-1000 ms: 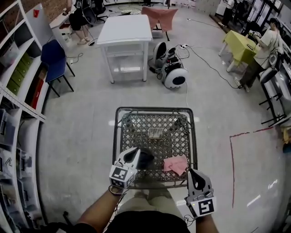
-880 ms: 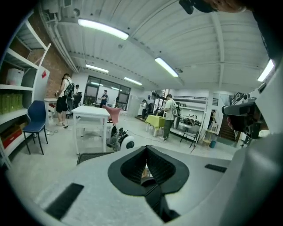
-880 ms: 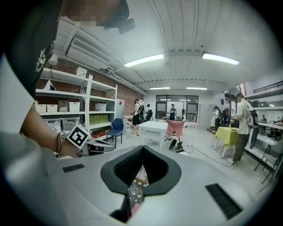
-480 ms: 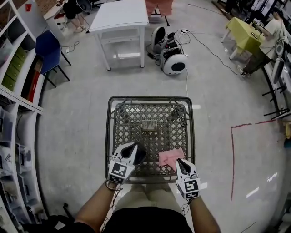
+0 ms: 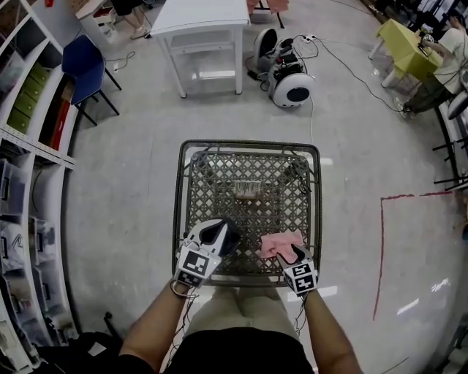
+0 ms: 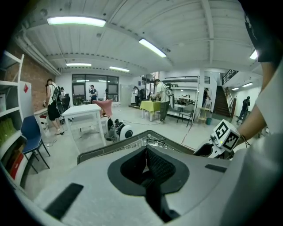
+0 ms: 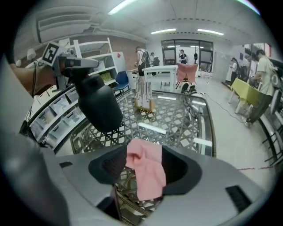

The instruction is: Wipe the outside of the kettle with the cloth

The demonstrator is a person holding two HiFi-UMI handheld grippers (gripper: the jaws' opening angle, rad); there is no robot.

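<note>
A pink cloth (image 5: pixel 280 242) lies crumpled on the near right of a wire mesh table (image 5: pixel 248 144). My right gripper (image 5: pixel 288 256) points down at it. Its jaws are opening and stand wide on either side of the cloth (image 7: pixel 146 171), with the pads clear of it. The black kettle (image 5: pixel 227 237) is at the near left of the table, and my left gripper (image 5: pixel 213 237) grips it from above. In the right gripper view the kettle (image 7: pixel 100 104) hangs under the left gripper (image 7: pixel 77 64). The left gripper view shows its jaws nearly together, with the kettle hidden.
A small card stand (image 5: pixel 247 190) sits mid-table. Beyond the table are a white table (image 5: pixel 207 16), a blue chair (image 5: pixel 86 64) and a round white machine (image 5: pixel 295 88) with cables. Shelves (image 5: pixel 25 182) line the left. Red tape (image 5: pixel 382 241) marks the floor at right.
My right gripper has dropped from the table's near right corner onto the pink cloth, and its jaws have spread. The left gripper with the kettle has sunk a little.
</note>
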